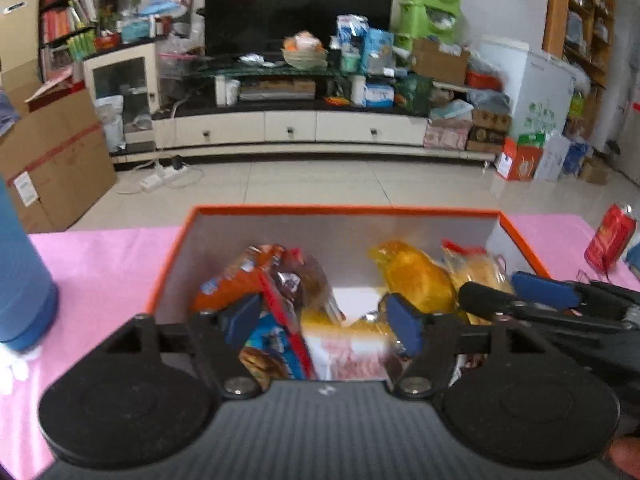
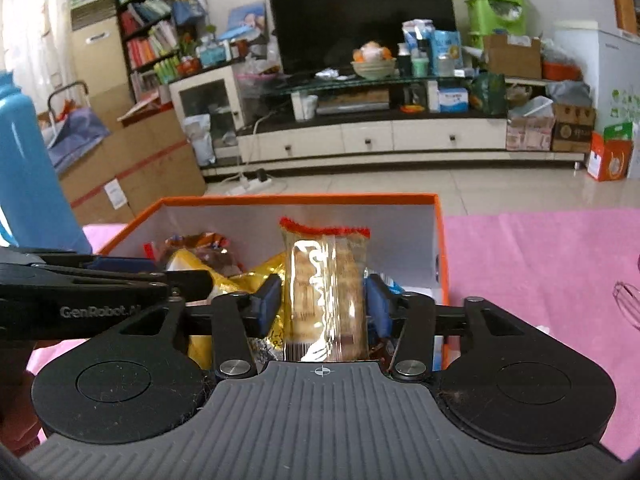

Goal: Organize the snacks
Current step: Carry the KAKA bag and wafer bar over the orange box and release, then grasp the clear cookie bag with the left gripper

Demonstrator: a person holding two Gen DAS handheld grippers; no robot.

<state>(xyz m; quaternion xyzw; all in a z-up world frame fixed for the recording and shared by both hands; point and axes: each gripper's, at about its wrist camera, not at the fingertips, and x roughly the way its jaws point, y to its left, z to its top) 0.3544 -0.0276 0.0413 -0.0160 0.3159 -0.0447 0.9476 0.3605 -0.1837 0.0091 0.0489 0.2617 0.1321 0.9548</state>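
Note:
An orange-rimmed box (image 1: pixel 344 210) (image 2: pixel 300 197) with white walls sits on the pink cloth and holds several snack packets. My left gripper (image 1: pixel 323 320) hangs over its near side, open. A blue-and-red snack packet (image 1: pixel 280 336) leans by the left finger, apart from the right one. Beyond lie an orange packet (image 1: pixel 232 284) and a yellow packet (image 1: pixel 416 276). My right gripper (image 2: pixel 323 305) is open around an upright clear biscuit packet with a red top (image 2: pixel 326 292), which fills the gap between the pads unsqueezed. Each gripper shows in the other's view: right gripper (image 1: pixel 516 294), left gripper (image 2: pixel 120 276).
A tall blue bottle (image 1: pixel 20 272) (image 2: pixel 28 176) stands left of the box. A red can (image 1: pixel 610 236) stands on the pink cloth (image 2: pixel 540 260) to the right, and a wire whisk (image 2: pixel 628 300) lies at the far right edge. Beyond the table's far edge is tiled floor.

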